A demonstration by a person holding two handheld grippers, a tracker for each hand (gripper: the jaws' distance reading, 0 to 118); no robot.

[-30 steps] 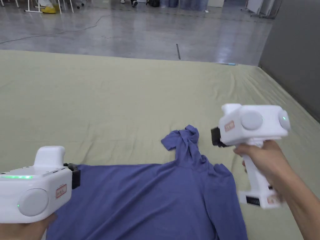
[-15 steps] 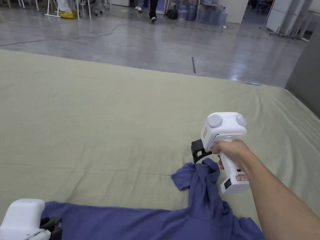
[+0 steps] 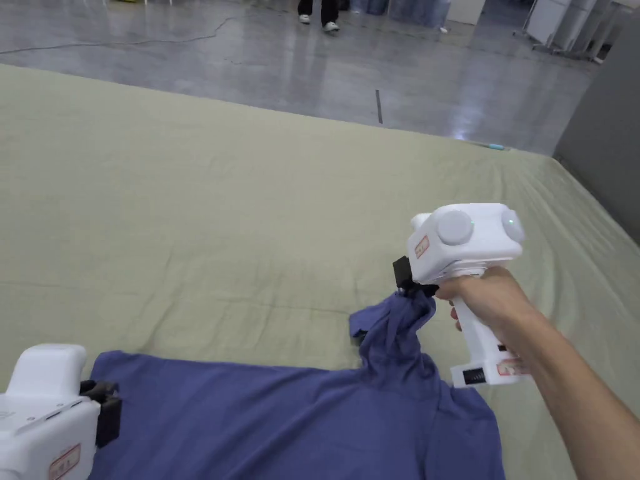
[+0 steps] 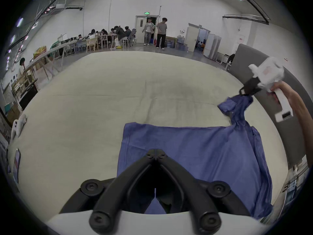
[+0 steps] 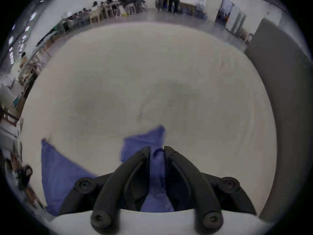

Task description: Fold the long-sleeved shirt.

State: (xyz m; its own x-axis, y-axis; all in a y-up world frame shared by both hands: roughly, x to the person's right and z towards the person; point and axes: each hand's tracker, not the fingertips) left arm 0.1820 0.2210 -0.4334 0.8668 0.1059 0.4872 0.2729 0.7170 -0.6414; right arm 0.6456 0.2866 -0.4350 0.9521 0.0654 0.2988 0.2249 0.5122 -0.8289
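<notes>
A blue long-sleeved shirt (image 3: 300, 425) lies spread on the olive-green covered table (image 3: 219, 219), body toward me. Its bunched sleeve (image 3: 390, 325) rises off the far right corner. My right gripper (image 3: 409, 289) is shut on the end of that sleeve and holds it a little above the table; in the right gripper view the blue cloth (image 5: 156, 170) runs between the jaws of the right gripper (image 5: 156, 151). My left gripper (image 4: 155, 155) is shut with its tips together over the shirt (image 4: 194, 154) near its left edge, no cloth visible between them. The left gripper (image 3: 103, 406) sits at the bottom left.
A grey partition (image 3: 600, 125) borders the table's right side. Beyond the far edge is shiny concrete floor (image 3: 312, 62). Two people (image 4: 160, 33) stand near a door, and others sit at tables (image 4: 105, 38) far left. Wide bare cover lies ahead and left of the shirt.
The right gripper came down to the bunched sleeve, closed on it and has raised it slightly. The left gripper has sunk toward the shirt's left edge.
</notes>
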